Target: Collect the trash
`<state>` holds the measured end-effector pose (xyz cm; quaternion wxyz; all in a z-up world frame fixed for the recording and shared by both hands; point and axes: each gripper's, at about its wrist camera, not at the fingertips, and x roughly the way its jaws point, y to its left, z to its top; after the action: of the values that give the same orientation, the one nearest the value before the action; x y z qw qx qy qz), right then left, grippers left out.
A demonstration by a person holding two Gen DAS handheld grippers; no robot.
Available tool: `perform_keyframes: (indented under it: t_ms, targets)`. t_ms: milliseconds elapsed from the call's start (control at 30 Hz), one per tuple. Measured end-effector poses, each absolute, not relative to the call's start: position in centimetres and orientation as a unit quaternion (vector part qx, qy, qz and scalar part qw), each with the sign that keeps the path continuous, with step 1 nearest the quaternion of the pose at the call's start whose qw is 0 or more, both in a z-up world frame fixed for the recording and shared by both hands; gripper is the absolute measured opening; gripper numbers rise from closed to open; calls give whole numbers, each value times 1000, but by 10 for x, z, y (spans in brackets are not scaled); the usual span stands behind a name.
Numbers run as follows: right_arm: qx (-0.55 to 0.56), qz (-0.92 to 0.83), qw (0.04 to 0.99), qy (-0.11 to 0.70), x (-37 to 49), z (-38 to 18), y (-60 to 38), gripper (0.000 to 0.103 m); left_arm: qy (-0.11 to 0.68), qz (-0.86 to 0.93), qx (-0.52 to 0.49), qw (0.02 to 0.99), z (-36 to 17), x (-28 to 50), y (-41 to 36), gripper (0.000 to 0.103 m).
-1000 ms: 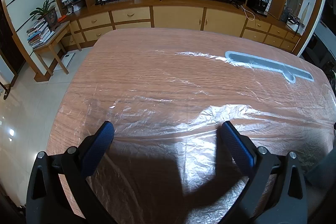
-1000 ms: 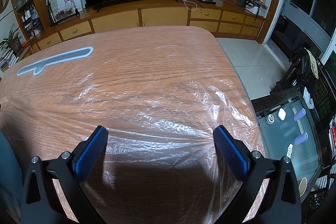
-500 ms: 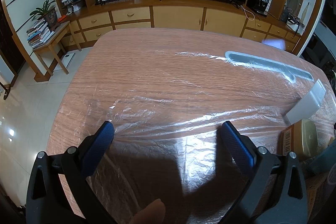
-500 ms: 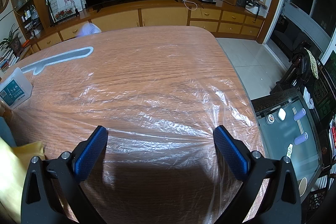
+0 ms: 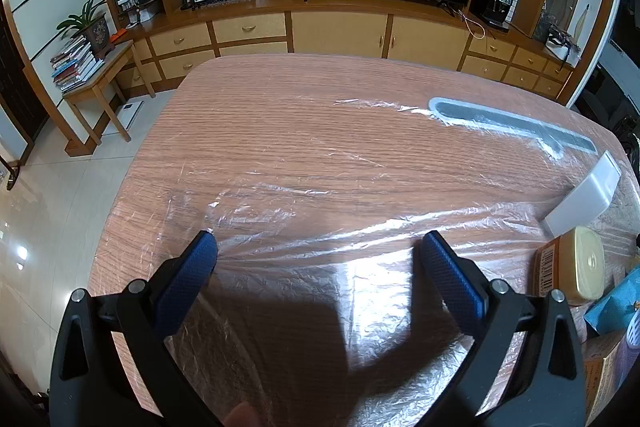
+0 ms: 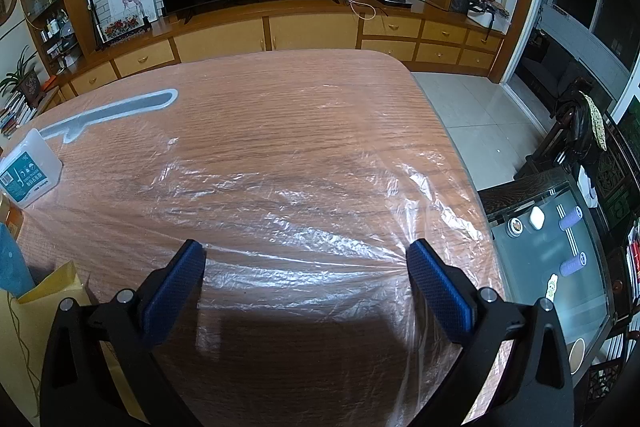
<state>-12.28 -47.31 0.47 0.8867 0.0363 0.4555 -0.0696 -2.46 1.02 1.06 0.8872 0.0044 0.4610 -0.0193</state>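
- While both grippers hover above its near side, the wooden bench spreads wide under one sheet of crinkled clear plastic film, with one long grey inlay set flat toward the far side.
- Its rounded far edge faces the cabinet wall; tiled floor lies open beyond both side edges, and a glass-topped side table stands near the right edge.
- Most of the surface ahead of both grippers is bare film.
- Trash bunches between the two grippers, near the front edge: one white plastic container with a teal label, one tan tub just nearer than it, one blue wrapper, one yellow paper envelope, and a cardboard box at the left view's edge.
- Left gripper: jaws released, spread wide, nothing between them.
- Right gripper: jaws likewise released and empty.
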Motion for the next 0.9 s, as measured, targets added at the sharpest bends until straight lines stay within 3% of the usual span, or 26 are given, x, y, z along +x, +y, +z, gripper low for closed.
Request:
perform_keyframes:
  t_ms: [900]
  targets:
    - [36,-70,887,456,-123,5,-473,99,461,-19,4,887,10,-25,8,102]
